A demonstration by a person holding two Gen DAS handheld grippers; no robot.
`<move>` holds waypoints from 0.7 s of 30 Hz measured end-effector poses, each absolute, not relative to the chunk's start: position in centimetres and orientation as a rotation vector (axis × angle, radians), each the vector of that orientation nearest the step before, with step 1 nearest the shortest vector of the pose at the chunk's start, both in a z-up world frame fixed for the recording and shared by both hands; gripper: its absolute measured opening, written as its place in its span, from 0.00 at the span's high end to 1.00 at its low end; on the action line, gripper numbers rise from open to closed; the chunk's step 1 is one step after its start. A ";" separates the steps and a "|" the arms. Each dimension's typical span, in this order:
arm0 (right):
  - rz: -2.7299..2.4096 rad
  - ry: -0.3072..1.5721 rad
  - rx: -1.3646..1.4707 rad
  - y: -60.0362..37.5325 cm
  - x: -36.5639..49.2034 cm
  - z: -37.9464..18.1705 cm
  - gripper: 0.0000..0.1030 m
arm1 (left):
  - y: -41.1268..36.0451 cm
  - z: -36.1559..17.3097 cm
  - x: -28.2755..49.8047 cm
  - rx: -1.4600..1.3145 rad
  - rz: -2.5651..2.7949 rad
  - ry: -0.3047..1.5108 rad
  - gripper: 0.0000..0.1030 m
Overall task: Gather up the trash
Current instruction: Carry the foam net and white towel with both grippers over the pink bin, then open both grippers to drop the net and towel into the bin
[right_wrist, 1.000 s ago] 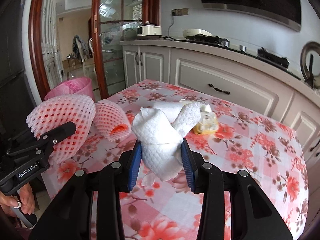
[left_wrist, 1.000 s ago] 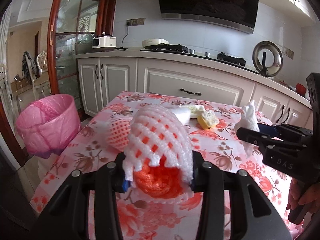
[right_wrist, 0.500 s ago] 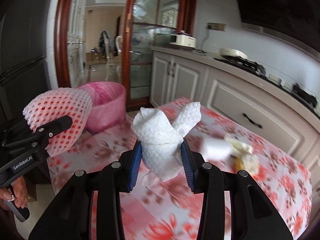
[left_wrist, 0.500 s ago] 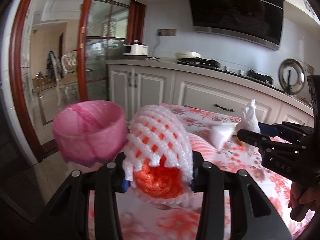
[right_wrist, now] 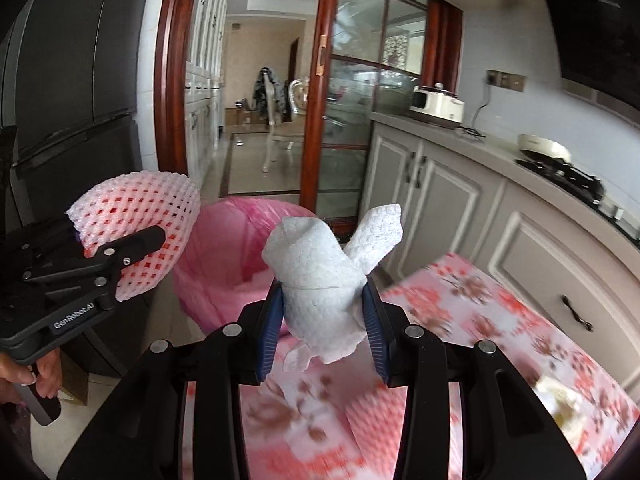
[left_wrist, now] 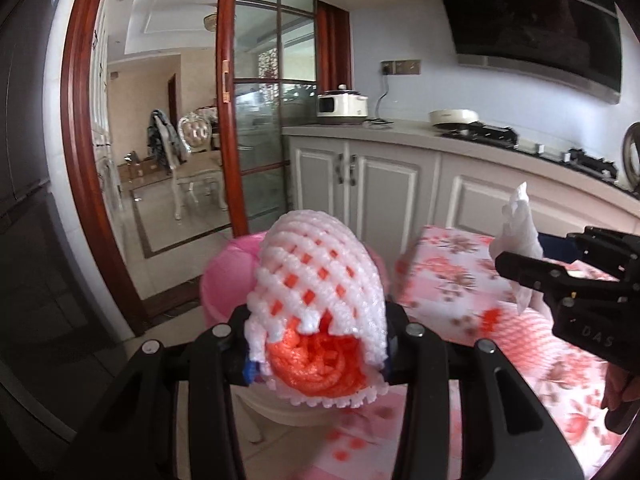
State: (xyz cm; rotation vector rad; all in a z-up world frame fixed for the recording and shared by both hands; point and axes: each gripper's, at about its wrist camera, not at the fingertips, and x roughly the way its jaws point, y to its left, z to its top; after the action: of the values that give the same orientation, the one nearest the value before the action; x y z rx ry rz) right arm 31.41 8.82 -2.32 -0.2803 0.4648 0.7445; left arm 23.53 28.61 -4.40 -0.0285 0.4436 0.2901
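Both loaded grippers (left_wrist: 316, 354) (right_wrist: 322, 322) now nearer bin (right_wrist: 224, 264)

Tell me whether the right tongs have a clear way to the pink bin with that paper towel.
Probably yes. The right tongs, shut on the crumpled paper towel, point at the pink-lined bin, whose open mouth shows just beyond with nothing between. The left tongs with the foam net stay off to the side.
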 end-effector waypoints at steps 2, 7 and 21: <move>0.771 0.467 -0.279 10.3 32.8 -2.2 0.63 | 30.0 -4.4 24.4 -0.032 0.294 0.448 0.60; 0.841 0.512 -0.259 13.6 36.5 -2.5 0.62 | 33.8 -4.3 27.6 -0.043 0.298 0.464 0.60; 0.943 0.543 -0.260 18.9 40.2 -4.9 0.53 | 40.3 -6.3 34.0 -0.079 0.296 0.525 0.53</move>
State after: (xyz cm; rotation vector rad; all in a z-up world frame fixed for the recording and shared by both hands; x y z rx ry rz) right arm 40.23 18.94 -4.93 -0.2600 0.5434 0.9428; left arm 33.99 40.33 -6.33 -0.0786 0.5253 0.2964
